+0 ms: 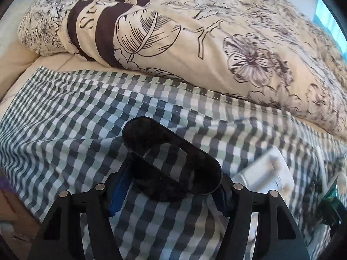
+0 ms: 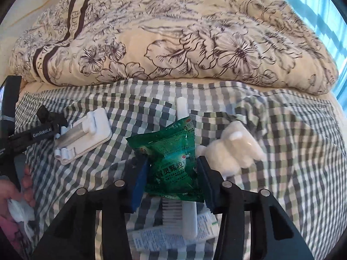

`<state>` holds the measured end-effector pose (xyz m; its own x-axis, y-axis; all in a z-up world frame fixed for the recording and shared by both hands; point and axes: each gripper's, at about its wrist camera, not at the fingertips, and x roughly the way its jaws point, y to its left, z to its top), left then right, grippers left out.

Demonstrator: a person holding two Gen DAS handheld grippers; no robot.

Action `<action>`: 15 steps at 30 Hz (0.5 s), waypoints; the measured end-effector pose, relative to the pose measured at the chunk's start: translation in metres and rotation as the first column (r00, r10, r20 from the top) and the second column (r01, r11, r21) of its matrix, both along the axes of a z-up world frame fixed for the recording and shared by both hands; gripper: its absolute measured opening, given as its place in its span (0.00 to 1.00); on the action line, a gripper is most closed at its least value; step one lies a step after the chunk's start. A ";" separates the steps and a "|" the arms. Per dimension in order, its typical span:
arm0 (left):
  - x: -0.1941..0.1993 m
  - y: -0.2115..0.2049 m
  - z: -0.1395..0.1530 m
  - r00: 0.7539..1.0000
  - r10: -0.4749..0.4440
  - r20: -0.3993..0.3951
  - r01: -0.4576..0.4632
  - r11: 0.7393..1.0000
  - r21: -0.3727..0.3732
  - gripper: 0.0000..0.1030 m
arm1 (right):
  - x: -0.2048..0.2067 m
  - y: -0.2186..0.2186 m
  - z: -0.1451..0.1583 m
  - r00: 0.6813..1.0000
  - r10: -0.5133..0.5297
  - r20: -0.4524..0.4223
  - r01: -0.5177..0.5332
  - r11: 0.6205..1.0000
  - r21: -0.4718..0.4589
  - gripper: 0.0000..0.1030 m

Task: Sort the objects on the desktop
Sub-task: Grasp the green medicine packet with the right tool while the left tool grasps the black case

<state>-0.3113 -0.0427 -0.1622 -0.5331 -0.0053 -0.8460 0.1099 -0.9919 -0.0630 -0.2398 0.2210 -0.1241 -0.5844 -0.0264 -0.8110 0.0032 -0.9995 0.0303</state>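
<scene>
Nearest us, our right gripper (image 2: 172, 182) clenches a green sachet (image 2: 171, 158) above the checked cloth (image 2: 282, 151); our left gripper (image 1: 171, 191) grips a black oval case (image 1: 169, 153). Beyond lie 1 white holder (image 2: 86, 134) and a floral duvet (image 2: 173, 34).

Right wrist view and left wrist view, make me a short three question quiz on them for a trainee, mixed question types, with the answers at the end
1. True or false: the right gripper is closed on the green sachet.
2. What does the left gripper hold? A) a black oval lid B) a white comb C) nothing
3. In the right wrist view, what lies on the checked cloth to the left of the sachet?

Key
1. True: its pads press the sachet from both sides.
2. A
3. The white plastic holder with a metal plate; the fluffy white toy lies on the other side.
</scene>
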 end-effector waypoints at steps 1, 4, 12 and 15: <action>0.005 -0.002 0.002 1.000 -0.002 -0.001 0.002 1.000 0.005 0.65 | 0.006 0.001 0.005 1.000 0.000 -0.008 0.000 1.000 -0.018 0.43; 0.029 -0.006 0.020 0.999 -0.005 -0.039 0.004 1.000 -0.023 0.65 | 0.017 0.003 0.024 0.999 0.011 -0.036 -0.013 0.998 -0.055 0.43; 0.102 -0.003 0.119 0.983 -0.031 -0.179 0.024 0.999 -0.041 0.65 | 0.054 -0.002 0.081 0.993 0.053 -0.108 -0.068 0.989 -0.132 0.43; 0.117 -0.003 0.157 0.973 -0.054 -0.226 0.046 0.998 -0.040 0.65 | 0.071 -0.005 0.101 0.990 0.058 -0.130 -0.078 0.985 -0.154 0.43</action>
<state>-0.1943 -0.0460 -0.0053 -0.7114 -0.0005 -0.7028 0.0469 -0.9978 -0.0468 -0.1689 0.2158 -0.0229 -0.6728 -0.1923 -0.7144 0.0852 -0.9793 0.1834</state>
